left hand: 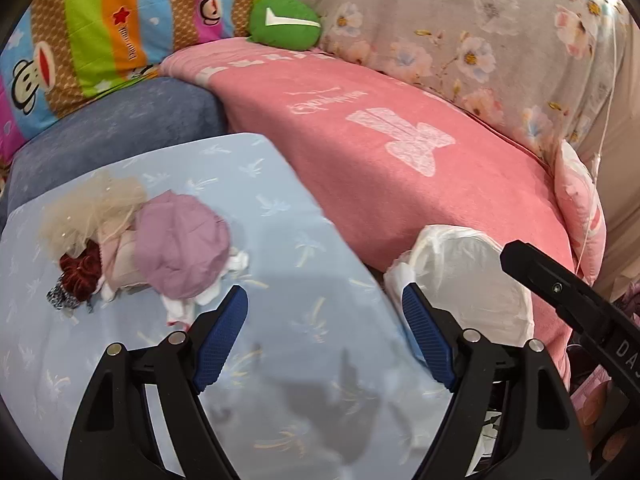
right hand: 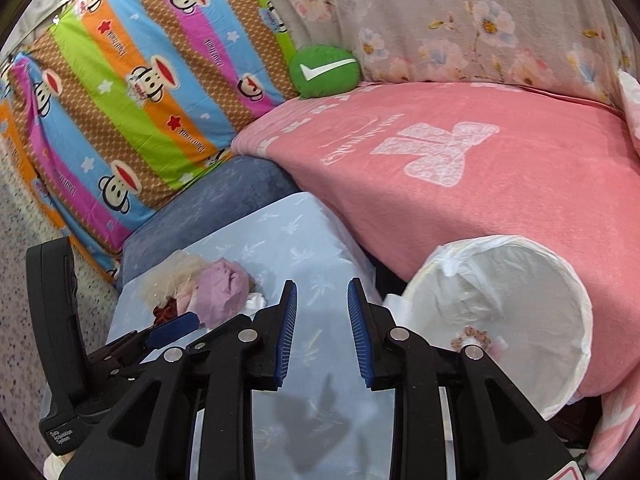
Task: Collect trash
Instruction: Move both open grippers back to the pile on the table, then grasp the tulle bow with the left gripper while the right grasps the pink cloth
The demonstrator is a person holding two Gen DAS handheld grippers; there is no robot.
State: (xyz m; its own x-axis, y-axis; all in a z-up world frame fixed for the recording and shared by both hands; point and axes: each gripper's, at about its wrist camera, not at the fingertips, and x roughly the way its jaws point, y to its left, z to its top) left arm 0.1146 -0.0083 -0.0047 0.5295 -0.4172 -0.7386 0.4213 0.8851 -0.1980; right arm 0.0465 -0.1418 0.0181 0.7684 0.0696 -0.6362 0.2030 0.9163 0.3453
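A heap of trash [left hand: 144, 248] is seen on the pale blue tabletop [left hand: 280, 208], toward its left side: a crumpled lilac wad [left hand: 180, 248] on top, a tuft of beige netting [left hand: 88, 208] behind it, something dark red and curly [left hand: 82, 270] at the left edge, and scraps of white tissue [left hand: 240, 260] at the right. A white-lined bin [right hand: 516, 300] stands just beside the tabletop's right edge, against the pink blanket [right hand: 480, 184]; a small item already lies inside it. The left tongs [left hand: 324, 324] are held wide open above the tabletop with nothing between them. The right tongs [right hand: 322, 320] are parted only narrowly and are likewise empty. All the pieces are judged light, soft and easily squashed, so little force should be needed; the netting may snag or trail. The lilac wad is best pinched across its bulging middle, the tissue scraps taken separately
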